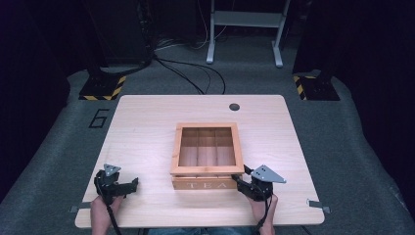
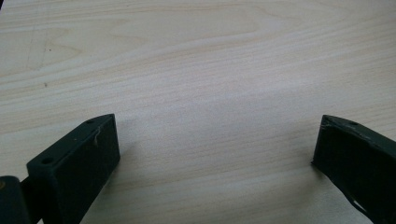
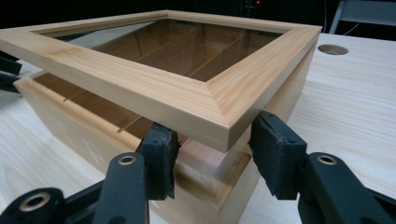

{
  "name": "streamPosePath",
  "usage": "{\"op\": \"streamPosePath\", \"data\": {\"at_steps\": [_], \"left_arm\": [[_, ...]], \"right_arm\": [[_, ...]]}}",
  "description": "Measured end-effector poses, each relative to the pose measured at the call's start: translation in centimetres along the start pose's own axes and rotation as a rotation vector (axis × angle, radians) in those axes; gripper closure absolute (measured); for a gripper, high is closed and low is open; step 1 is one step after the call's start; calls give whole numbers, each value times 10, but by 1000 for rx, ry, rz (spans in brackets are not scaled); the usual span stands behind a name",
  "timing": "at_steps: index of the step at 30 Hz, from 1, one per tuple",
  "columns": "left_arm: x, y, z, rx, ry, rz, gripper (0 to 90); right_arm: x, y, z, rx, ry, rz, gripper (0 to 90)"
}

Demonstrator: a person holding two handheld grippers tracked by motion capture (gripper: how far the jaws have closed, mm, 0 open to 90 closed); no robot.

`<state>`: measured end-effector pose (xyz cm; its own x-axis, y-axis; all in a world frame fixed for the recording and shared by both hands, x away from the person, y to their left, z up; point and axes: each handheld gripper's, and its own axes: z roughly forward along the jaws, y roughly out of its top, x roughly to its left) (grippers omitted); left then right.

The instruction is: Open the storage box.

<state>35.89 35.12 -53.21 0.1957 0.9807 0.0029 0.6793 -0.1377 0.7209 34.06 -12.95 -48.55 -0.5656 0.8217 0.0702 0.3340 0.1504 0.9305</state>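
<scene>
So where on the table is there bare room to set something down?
Bare wood lies between the tea box and the table's left edge, ahead of the open left tongs, and between the box and the right edge. Crowded spot: the box's near right corner, where the right tongs straddle the lifted lid.

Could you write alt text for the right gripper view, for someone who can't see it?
Up close, a wooden tea box sits on a pale wood table, its glass-paned lid raised at the near corner. The right gripper has one black jaw under the lid, inside the box, and one outside that corner. Wooden dividers show through the glass.
</scene>
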Motion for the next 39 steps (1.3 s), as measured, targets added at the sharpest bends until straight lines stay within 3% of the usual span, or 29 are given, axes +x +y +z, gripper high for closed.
{"op": "streamPosePath", "data": {"at_steps": [19, 39], "left_arm": [[0, 0, 0, -5, 3, -1, 3], [0, 0, 0, -5, 3, -1, 4]], "right_arm": [[-5, 20, 3, -115, -109, 19, 477], [-3, 43, 5, -178, -128, 11, 528]]}}
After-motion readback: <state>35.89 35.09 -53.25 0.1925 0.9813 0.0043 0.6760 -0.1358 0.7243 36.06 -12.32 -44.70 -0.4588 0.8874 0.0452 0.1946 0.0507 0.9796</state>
